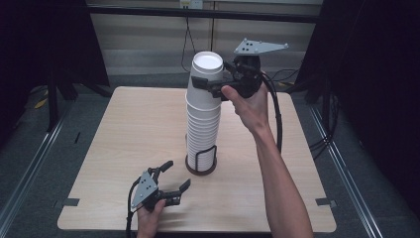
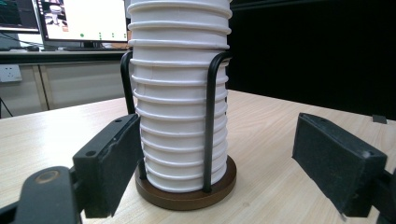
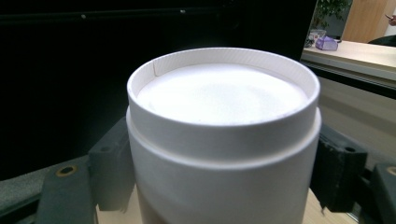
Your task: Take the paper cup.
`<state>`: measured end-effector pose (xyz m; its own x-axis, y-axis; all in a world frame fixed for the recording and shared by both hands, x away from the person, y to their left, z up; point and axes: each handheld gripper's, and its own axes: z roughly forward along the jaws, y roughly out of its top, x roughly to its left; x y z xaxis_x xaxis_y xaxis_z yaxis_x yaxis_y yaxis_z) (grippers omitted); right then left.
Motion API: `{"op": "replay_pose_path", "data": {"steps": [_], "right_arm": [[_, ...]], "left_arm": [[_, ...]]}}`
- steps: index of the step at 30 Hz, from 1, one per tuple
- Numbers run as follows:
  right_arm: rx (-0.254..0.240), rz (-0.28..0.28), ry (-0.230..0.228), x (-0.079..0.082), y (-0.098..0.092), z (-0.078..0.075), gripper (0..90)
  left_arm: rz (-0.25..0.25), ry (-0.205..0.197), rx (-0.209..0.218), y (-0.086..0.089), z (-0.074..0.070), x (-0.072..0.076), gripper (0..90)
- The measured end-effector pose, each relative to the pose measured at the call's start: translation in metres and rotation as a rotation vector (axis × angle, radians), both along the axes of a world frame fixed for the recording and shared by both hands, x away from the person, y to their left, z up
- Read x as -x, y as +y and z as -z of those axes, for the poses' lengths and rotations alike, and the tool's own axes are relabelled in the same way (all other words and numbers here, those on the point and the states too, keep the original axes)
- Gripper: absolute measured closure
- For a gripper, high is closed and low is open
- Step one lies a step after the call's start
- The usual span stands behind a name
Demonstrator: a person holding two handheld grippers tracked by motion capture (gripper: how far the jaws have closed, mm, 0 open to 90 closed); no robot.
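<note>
Pale wood table (image 1: 129,144) carries a stack of white paper cups (image 1: 203,116) in a wire holder (image 1: 201,161). From above, the right gripper (image 1: 210,84) clamps the top cup (image 1: 207,74). The left gripper (image 1: 173,178) sits spread open beside the holder, whose brown base (image 2: 187,193) its own view shows.

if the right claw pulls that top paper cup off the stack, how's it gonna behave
Probably very light, since the top cup is thin paper. Its wall may dent where the right claw squeezes it. The tall stack could sway; the wire holder braces just its bottom.
</note>
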<state>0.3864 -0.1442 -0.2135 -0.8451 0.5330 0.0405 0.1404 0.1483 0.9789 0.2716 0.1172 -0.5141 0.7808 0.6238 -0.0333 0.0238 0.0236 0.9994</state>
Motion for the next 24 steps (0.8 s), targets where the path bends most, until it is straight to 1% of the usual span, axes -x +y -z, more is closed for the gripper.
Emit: {"op": "replay_pose_path", "data": {"steps": [1, 3, 11, 24], "right_arm": [[-0.011, -0.001, -0.003, 0.000, -0.001, -0.001, 22.3], [-0.015, 0.001, -0.004, 0.000, -0.001, -0.001, 22.4], [-0.017, -0.005, -0.017, 0.003, -0.001, -0.005, 22.4], [-0.081, 0.007, -0.044, 0.006, -0.007, -0.013, 22.6]], "left_arm": [[0.000, 0.000, 0.000, 0.000, 0.000, 0.000, 15.6], [0.000, 0.000, 0.000, 0.000, 0.000, 0.000, 15.6], [0.000, 0.000, 0.000, 0.000, 0.000, 0.000, 15.7], [0.000, -0.001, 0.000, 0.000, 0.000, 0.000, 15.6]]}}
